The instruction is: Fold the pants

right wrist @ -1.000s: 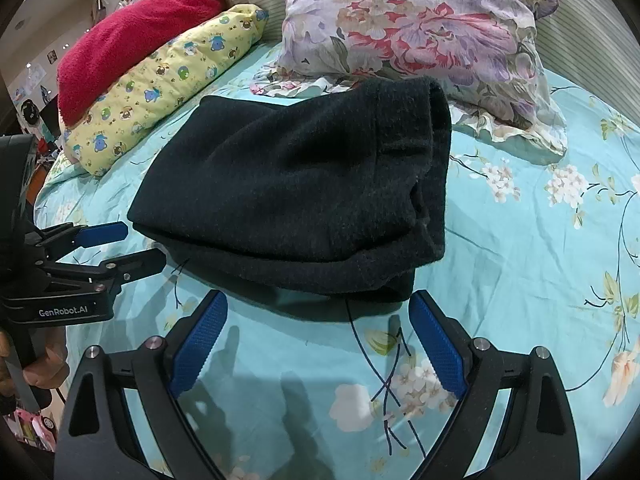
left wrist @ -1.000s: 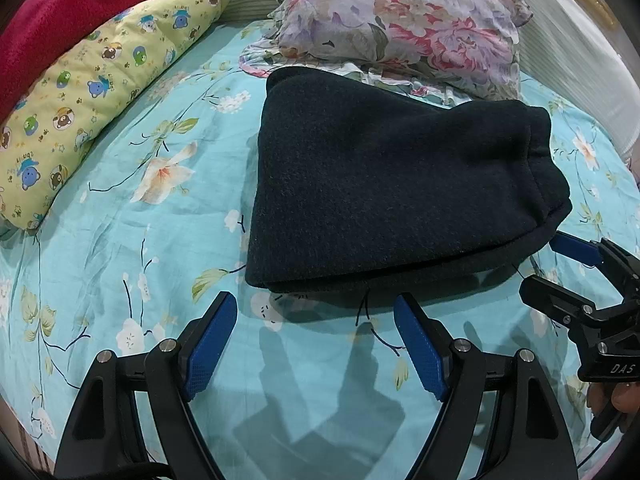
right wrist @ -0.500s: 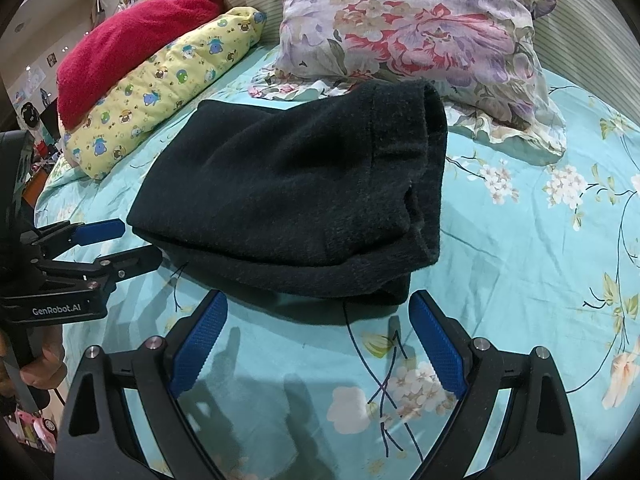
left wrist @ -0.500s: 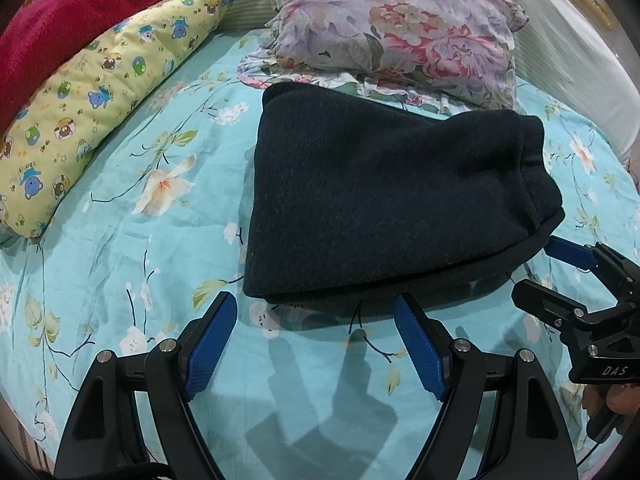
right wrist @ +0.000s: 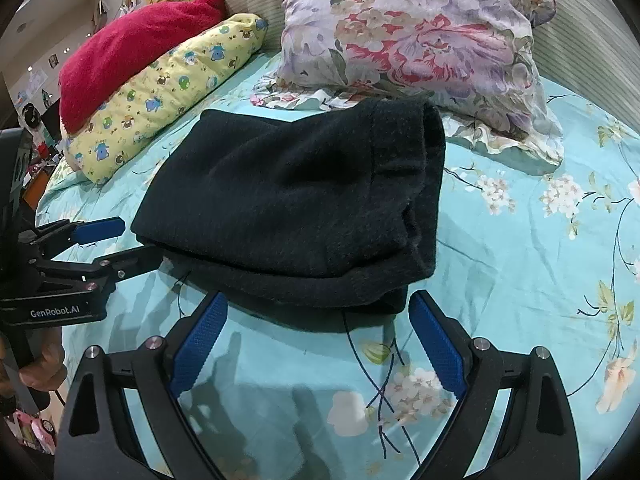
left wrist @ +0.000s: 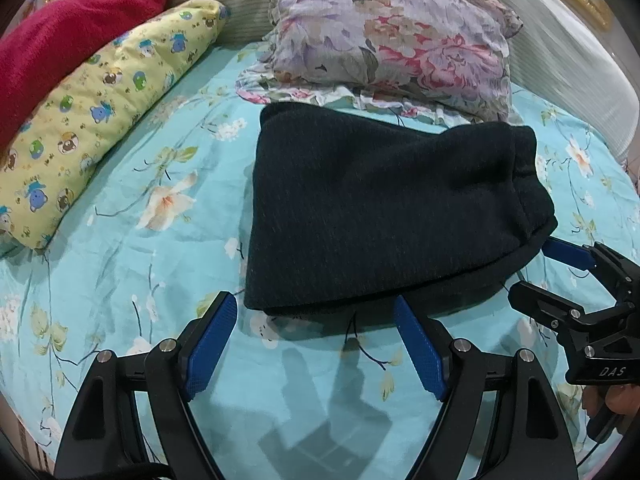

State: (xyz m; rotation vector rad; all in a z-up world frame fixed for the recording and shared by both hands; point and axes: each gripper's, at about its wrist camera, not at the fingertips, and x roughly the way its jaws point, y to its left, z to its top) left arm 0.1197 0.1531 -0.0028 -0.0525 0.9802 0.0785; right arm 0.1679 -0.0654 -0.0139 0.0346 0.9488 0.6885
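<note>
The dark navy pants (left wrist: 384,216) lie folded into a thick stack on the turquoise floral bed sheet (left wrist: 168,248); they also show in the right wrist view (right wrist: 296,204). My left gripper (left wrist: 316,320) is open and empty, just short of the stack's near edge. My right gripper (right wrist: 320,320) is open and empty, also just short of the near edge, toward the right corner. Each gripper shows in the other's view, the right one (left wrist: 560,276) at the stack's right corner, the left one (right wrist: 116,244) at its left corner.
A floral pillow (left wrist: 400,44) lies right behind the pants. A yellow cartoon-print bolster (left wrist: 96,120) and a red blanket (left wrist: 68,36) lie at the left. A striped headboard (right wrist: 592,40) stands at the back.
Both grippers have pulled back a little from the folded pants, which now sit slightly farther off. The pants have not moved. Both grippers stay open.
</note>
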